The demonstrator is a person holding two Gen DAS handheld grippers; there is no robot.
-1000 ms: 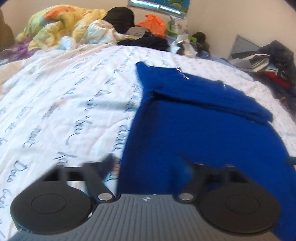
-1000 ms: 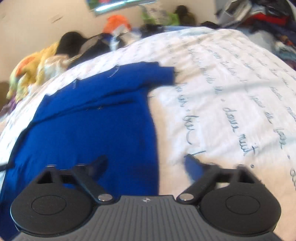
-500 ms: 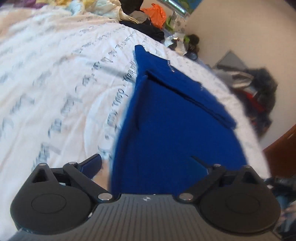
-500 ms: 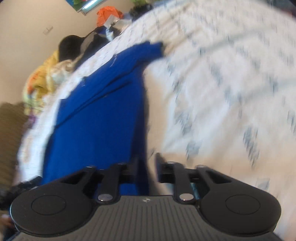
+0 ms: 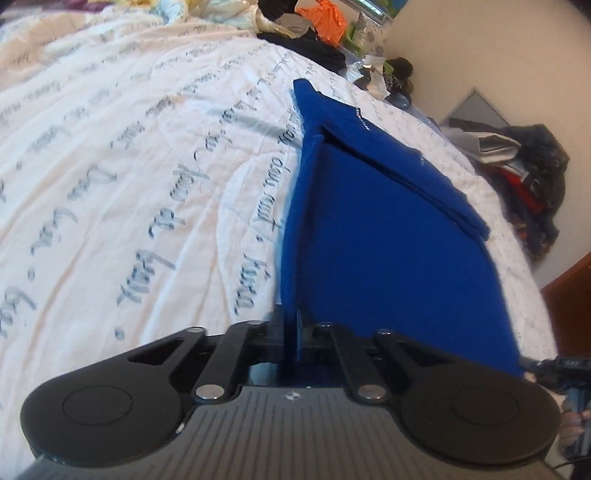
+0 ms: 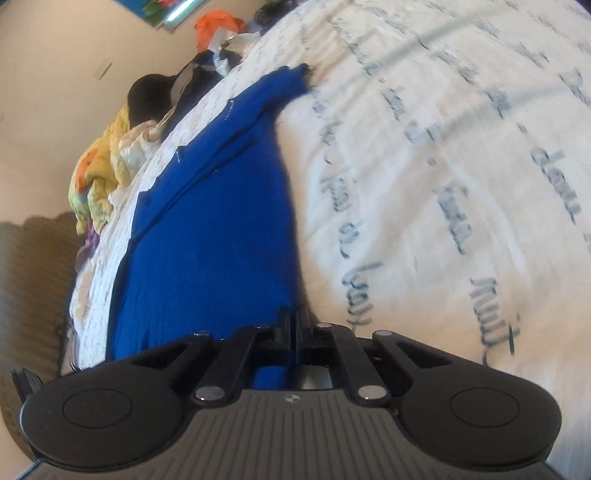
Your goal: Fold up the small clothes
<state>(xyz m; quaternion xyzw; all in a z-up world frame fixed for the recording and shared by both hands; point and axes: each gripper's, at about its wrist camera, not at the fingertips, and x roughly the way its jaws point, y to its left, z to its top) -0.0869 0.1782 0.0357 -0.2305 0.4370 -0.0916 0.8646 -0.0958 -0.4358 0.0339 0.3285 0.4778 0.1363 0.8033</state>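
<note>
left tongs (image 5: 291,328): just drawn together, now pinching the near left edge of the blue garment (image 5: 376,236), cloth visibly caught between the two black fingers. right tongs (image 6: 295,325): likewise just drawn together, pinching the near right edge of the same blue garment (image 6: 221,229), a strip of blue fabric seen between the fingers and running back under the tongs body.

blue garment: spread flat on the bed, on a white bedspread (image 5: 110,184) printed with grey-blue script. far end folded over itself, forming a thicker band across the top; one sleeve end reaching out to the far left corner in the left wrist view, to the far right in the right wrist view. near hem raised slightly at both pinched corners, remainder lying flat on the bedspread.

surroundings noted: heap of mixed clothes (image 5: 317,22) at the far end of the bed, including an orange item and dark pieces; yellow patterned bundle (image 6: 99,173) at the far left in the right wrist view. second pile of dark and red clothing (image 5: 528,188) against the wall to the right in the left wrist view. part of the other gripper and a hand visible at the lower right edge of the left wrist view, detail not legible.
</note>
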